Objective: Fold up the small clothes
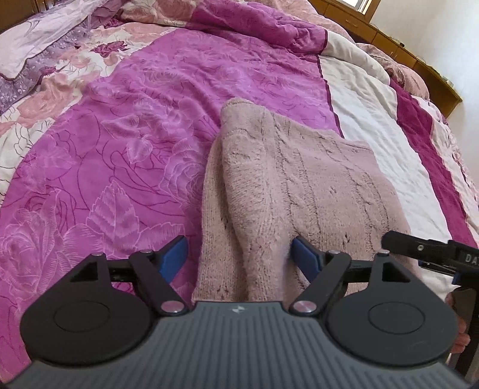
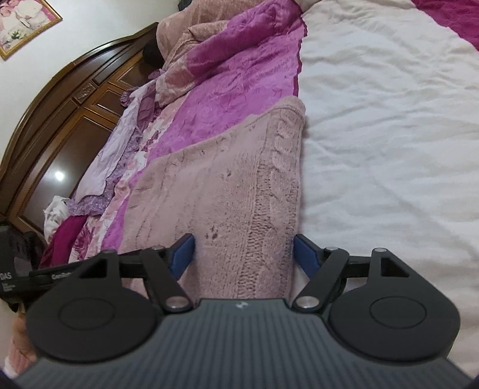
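The bed (image 1: 119, 143) carried a magenta floral quilt with a white panel (image 2: 389, 149) beside it; a dark wooden headboard (image 2: 60, 125) and a framed picture (image 2: 21, 24) stood against the wall. A pink knitted sweater (image 1: 299, 185) lay folded on the quilt, its right edge along the seam with the white panel. In the left wrist view, a folded layer of the sweater overlapped a lower layer. The left gripper (image 1: 239, 257) was spread wide, its blue fingers (image 1: 176, 254) straddling the near edge of the sweater, without clamping it. The right gripper (image 2: 242, 254) was likewise spread wide, its fingers (image 2: 305, 254) set on either side of the cable-knit strip. Each gripper appeared at the edge of the other's view.
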